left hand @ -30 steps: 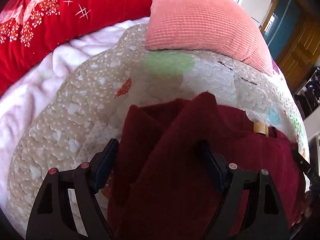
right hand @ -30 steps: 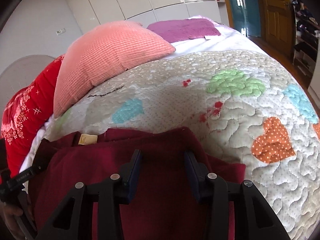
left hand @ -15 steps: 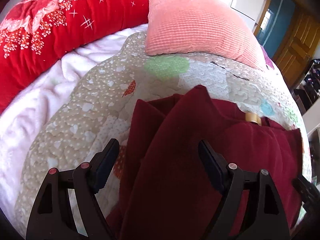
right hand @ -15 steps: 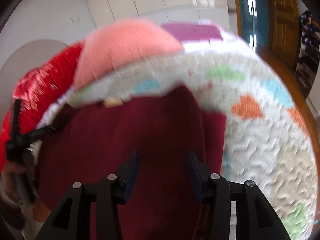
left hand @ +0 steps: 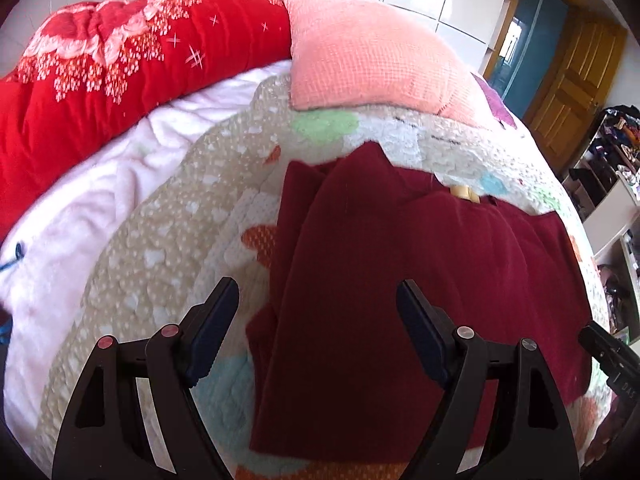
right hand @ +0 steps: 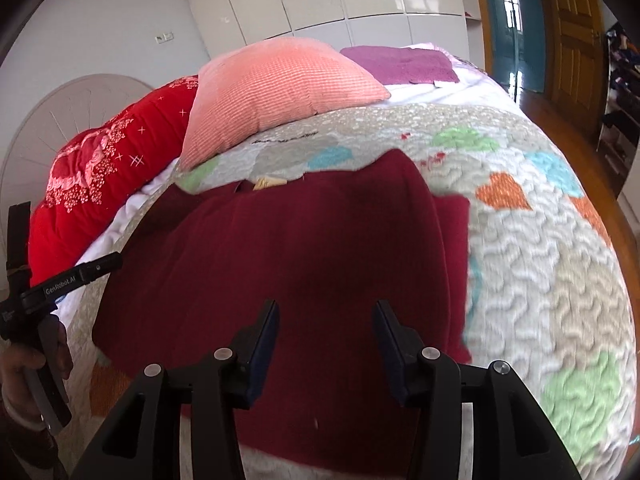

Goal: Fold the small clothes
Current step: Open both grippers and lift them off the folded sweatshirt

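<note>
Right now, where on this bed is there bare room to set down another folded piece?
Bare quilt lies right of the maroon garment, out to the bed edge. Another strip lies left of it, toward the white blanket. The head end is crowded by the pink pillow, red comforter and purple cloth.

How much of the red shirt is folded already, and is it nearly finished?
Partly done. Both sides of the dark red shirt already look folded in over the middle, making a long shape on the quilt. Nothing is in hand: the left tool and right tool both hang open above it. What is likely left is folding it in half, bottom up toward the collar label.
</note>
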A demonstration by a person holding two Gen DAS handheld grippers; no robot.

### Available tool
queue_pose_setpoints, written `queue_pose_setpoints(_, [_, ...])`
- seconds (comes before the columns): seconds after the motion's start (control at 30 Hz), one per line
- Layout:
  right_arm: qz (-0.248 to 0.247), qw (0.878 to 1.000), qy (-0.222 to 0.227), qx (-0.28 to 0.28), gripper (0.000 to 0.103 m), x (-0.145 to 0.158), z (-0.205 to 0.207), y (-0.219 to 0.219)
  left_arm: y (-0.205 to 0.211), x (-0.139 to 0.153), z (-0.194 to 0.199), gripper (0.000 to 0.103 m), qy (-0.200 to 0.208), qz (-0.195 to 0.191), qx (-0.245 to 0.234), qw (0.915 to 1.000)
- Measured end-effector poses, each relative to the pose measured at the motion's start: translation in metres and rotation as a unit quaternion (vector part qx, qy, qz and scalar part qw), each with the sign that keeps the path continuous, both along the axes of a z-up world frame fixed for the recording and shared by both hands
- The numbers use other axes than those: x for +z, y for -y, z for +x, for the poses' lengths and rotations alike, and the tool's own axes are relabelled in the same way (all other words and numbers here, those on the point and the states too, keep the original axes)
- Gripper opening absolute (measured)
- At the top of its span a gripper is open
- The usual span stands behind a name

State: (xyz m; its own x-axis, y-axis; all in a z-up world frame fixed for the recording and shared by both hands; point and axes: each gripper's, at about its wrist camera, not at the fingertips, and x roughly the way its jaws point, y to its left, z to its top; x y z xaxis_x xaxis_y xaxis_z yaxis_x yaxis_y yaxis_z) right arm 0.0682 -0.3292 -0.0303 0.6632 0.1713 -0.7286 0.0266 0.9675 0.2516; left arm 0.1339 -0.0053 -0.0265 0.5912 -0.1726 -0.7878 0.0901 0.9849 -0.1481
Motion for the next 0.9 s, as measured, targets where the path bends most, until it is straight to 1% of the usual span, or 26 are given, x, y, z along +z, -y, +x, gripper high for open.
queue_pose_setpoints(0.1, [-0.008, 1.000, -0.006, -0.017, 0.048, -0.004, -0.012, 0.006, -0.001, -0.006, -0.013, 0.081, -0.008, -0.005, -0.003, 1.0000])
queue_pose_setpoints(0.2, [-0.003, 1.000, -0.001, -0.030, 0.050, -0.003, -0.026, 0.015, -0.003, -0.011, -0.024, 0.081, -0.015, -0.009, 0.000, 0.9998])
queue_pose_setpoints(0.3, [-0.002, 0.999, -0.011, -0.041, 0.050, -0.006, -0.037, 0.022, -0.006, -0.011, -0.031, 0.081, -0.019, -0.008, 0.005, 0.9998])
queue_pose_setpoints(0.4, [0.012, 0.999, -0.011, -0.038, 0.050, -0.007, -0.050, 0.022, -0.008, -0.008, -0.039, 0.081, -0.015, -0.005, 0.013, 0.9998])
queue_pose_setpoints(0.53, [0.006, 0.999, -0.010, -0.032, 0.052, -0.006, -0.058, 0.014, -0.008, -0.003, -0.049, 0.081, -0.007, 0.001, 0.011, 0.9999])
queue_pose_setpoints(0.63, [0.008, 0.999, -0.010, -0.033, 0.056, -0.006, -0.060, 0.012, -0.008, 0.001, -0.056, 0.081, 0.002, 0.009, 0.007, 0.9999])
queue_pose_setpoints(0.77, [0.027, 0.999, -0.008, -0.036, 0.066, -0.003, -0.063, 0.011, -0.008, 0.002, -0.062, 0.081, 0.001, 0.010, 0.004, 0.9999])
queue_pose_setpoints(0.9, [0.020, 0.999, -0.007, -0.030, 0.069, 0.001, -0.065, 0.005, -0.010, 0.004, -0.064, 0.081, -0.001, 0.003, 0.008, 1.0000])
